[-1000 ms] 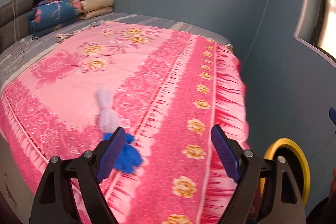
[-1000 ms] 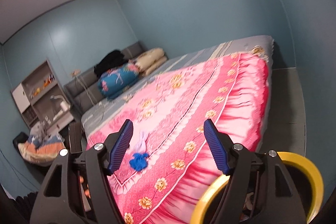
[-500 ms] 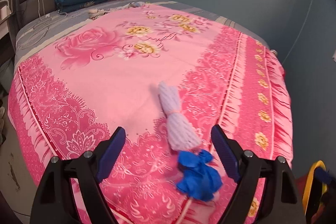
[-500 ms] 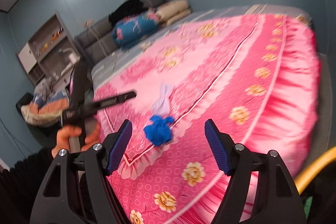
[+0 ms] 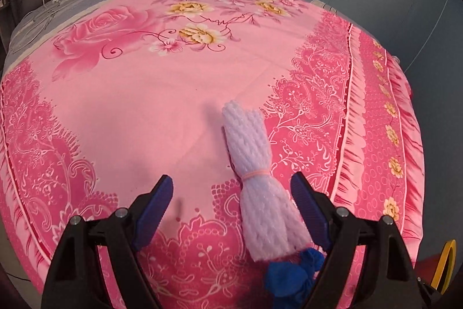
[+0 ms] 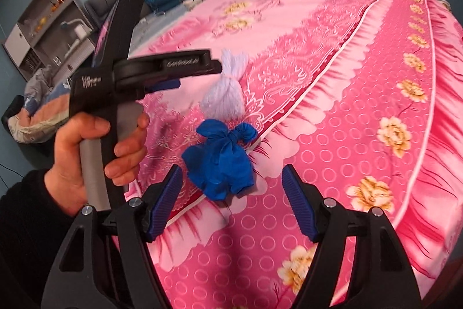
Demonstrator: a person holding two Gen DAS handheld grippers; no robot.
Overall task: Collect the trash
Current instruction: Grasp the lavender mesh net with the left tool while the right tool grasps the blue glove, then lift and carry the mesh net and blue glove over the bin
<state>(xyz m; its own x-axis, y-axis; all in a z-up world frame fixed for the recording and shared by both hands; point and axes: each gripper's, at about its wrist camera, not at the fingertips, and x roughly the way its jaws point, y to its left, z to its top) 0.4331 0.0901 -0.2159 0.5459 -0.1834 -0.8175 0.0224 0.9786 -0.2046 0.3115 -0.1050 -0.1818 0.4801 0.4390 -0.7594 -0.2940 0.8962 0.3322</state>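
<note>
Both tools open wide, holding nothing. 2 trash items on the pink bedspread (image 5: 139, 106). Best: lower the right tool (image 6: 231, 201) so its pads straddle the knotted blue glove (image 6: 221, 161), just ahead between them. White foam-net bundle (image 5: 260, 187) lies between the left tool (image 5: 231, 207) pads, nearer the right pad.
</note>
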